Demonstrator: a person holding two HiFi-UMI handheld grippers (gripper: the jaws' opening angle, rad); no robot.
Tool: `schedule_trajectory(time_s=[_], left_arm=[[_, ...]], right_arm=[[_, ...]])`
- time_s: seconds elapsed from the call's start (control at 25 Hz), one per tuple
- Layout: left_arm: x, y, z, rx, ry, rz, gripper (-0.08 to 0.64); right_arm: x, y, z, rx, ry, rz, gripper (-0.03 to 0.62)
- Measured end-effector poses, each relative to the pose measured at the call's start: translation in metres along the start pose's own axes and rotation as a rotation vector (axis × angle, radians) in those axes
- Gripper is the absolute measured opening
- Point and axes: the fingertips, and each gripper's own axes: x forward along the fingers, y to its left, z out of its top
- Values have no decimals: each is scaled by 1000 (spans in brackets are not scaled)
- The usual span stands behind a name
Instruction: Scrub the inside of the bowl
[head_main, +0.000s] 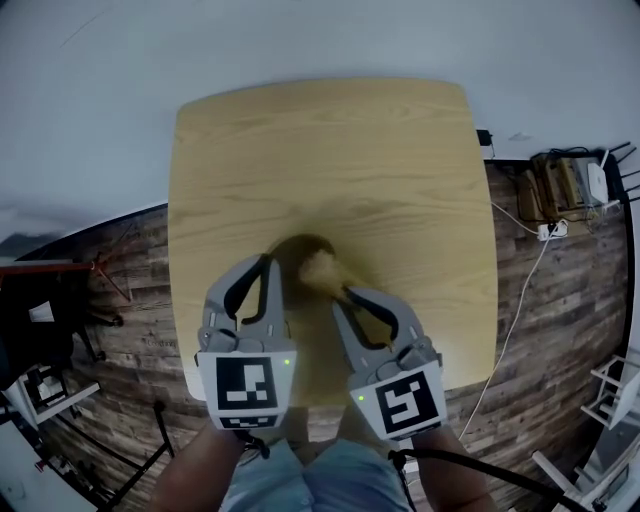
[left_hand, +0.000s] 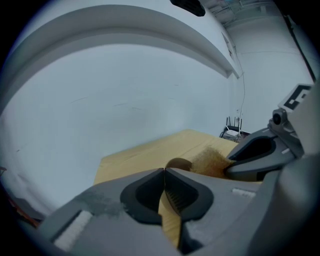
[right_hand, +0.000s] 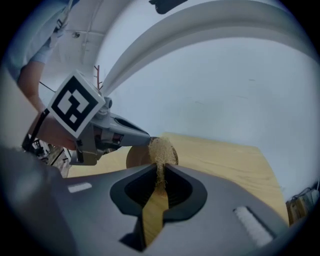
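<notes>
A small brown bowl (head_main: 298, 248) sits on the wooden table (head_main: 400, 160), near its front middle. My left gripper (head_main: 268, 262) is at the bowl's left rim with its jaws shut, and they look pinched on the rim. In the left gripper view the bowl (left_hand: 178, 164) shows just right of the gripper's tips (left_hand: 164, 171). My right gripper (head_main: 345, 293) is shut on a tan fibrous scrubber (head_main: 322, 268), which lies over the bowl's right side. In the right gripper view the scrubber (right_hand: 161, 150) sticks out past the gripper (right_hand: 160, 167) and covers part of the bowl (right_hand: 136, 156).
The table (right_hand: 225, 155) stands against a pale wall on a dark plank floor (head_main: 560, 300). A white cable (head_main: 520, 300) and a box of gear (head_main: 555, 190) lie at the right. Black stands (head_main: 60, 310) are at the left.
</notes>
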Motion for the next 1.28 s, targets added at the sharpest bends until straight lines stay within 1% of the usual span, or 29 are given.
schedule_trajectory(time_s=[0.12, 0.32, 0.48, 0.56, 0.72, 0.92, 1.04, 1.16, 1.2, 1.28], left_arm=[[-1, -6, -3, 1, 23, 2, 29], [1, -17, -1, 10, 33, -23, 29], [4, -31, 3, -27, 29, -39, 29], [5, -35, 6, -48, 28, -45, 29], [7, -38, 9, -37, 21, -55, 29], [6, -38, 9, -35, 24, -39, 29], [5, -35, 8, -48, 29, -29, 29], [6, -34, 7, -38, 34, -29, 29], [5, -34, 7, -28, 31, -30, 29], [4, -34, 9, -9, 19, -30, 29]], right_arm=[[8, -3, 0, -50, 34, 21, 44], [24, 6, 2, -153, 45, 49, 43], [30, -2, -2, -166, 71, 31, 43], [33, -2, -5, -172, 83, 45, 41], [37, 6, -9, -167, 102, 121, 41], [33, 16, -15, -139, 127, 234, 38], [28, 22, -17, -155, 148, 290, 38], [20, 22, -18, -210, 174, 314, 38], [17, 20, -16, -239, 179, 306, 38], [12, 14, -11, -314, 180, 261, 38]])
